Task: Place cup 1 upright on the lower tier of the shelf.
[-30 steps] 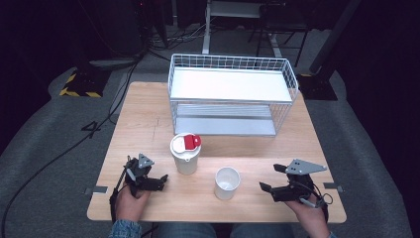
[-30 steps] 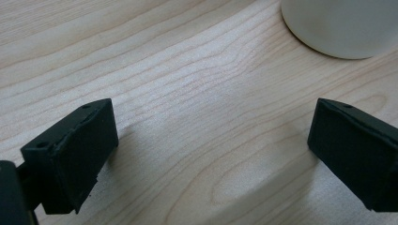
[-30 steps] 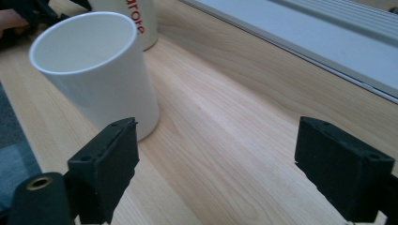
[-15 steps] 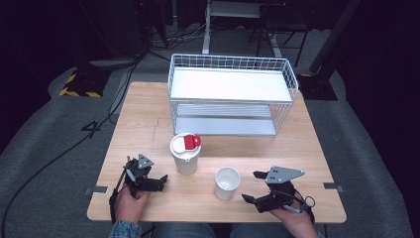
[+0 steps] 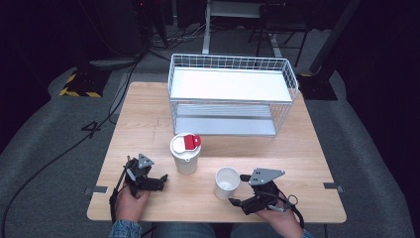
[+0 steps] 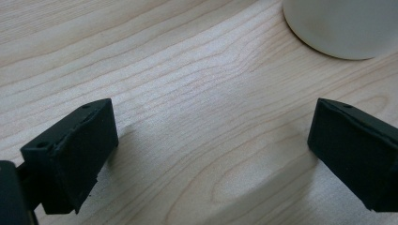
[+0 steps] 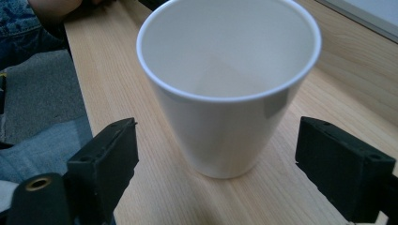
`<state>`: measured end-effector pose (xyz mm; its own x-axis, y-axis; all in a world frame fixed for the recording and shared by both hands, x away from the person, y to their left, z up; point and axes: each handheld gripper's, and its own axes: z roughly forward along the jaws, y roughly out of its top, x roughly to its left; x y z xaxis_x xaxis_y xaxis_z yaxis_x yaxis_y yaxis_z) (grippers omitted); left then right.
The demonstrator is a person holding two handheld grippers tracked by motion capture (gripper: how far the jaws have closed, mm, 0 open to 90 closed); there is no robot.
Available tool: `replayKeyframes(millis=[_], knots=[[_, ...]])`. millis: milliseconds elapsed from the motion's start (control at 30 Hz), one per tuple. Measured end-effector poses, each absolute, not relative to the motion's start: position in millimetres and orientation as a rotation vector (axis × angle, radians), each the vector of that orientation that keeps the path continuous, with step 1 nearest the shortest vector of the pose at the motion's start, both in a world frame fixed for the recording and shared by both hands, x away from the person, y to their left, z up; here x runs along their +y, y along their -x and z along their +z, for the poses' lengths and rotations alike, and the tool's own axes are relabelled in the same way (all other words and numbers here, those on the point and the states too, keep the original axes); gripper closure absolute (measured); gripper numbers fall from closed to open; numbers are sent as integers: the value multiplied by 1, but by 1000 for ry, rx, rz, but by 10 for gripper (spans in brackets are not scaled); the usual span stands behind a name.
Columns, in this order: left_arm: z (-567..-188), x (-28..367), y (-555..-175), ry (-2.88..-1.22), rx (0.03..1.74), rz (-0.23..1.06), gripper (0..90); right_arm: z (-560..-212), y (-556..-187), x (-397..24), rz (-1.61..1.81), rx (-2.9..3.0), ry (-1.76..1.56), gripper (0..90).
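Your right claw [image 5: 236, 190] is sitting low at the near right of the worktop [image 5: 148, 119], aimed at the open white cup [image 5: 227, 182]. In the right gripper view that cup [image 7: 228, 84] is standing upright and empty between your two black jaws, with clear gaps of bare wood on both sides of it. So the jaws are standing partly open around the cup, and neither pad is touching its wall. From above, the cup is standing near the front edge of the worktop, just in front of that claw's tips.

Your left claw [image 5: 157, 180] is resting at the near left, pointing toward the middle. In the left gripper view its jaws are spread wide over bare wood, gripping nothing, and the base of a pale container [image 6: 340, 26] is showing ahead at the top right. From above, that is the lidded white cup [image 5: 185, 153] with the red tab on its lid, standing upright just beyond that claw and to the left of the open cup.

Behind both cups, the white wire rack [image 5: 233, 94] is standing at the far side of the worktop.
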<state>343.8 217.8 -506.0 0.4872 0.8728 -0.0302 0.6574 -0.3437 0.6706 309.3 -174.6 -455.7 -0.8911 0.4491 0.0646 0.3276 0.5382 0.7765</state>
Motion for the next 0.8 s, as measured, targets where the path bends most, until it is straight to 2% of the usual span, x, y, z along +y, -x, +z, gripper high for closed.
replayKeyframes(millis=[533,700,800], knots=[[-506,218,-341,-2108,1256,445,25,-481,-326,-151,1262,2661,-676,148],[-506,218,-341,-2108,1256,445,25,-483,-326,-149,1253,2643,-671,165],[-506,218,-341,-2108,1256,445,25,-483,-326,-149,1262,2635,-672,214]])
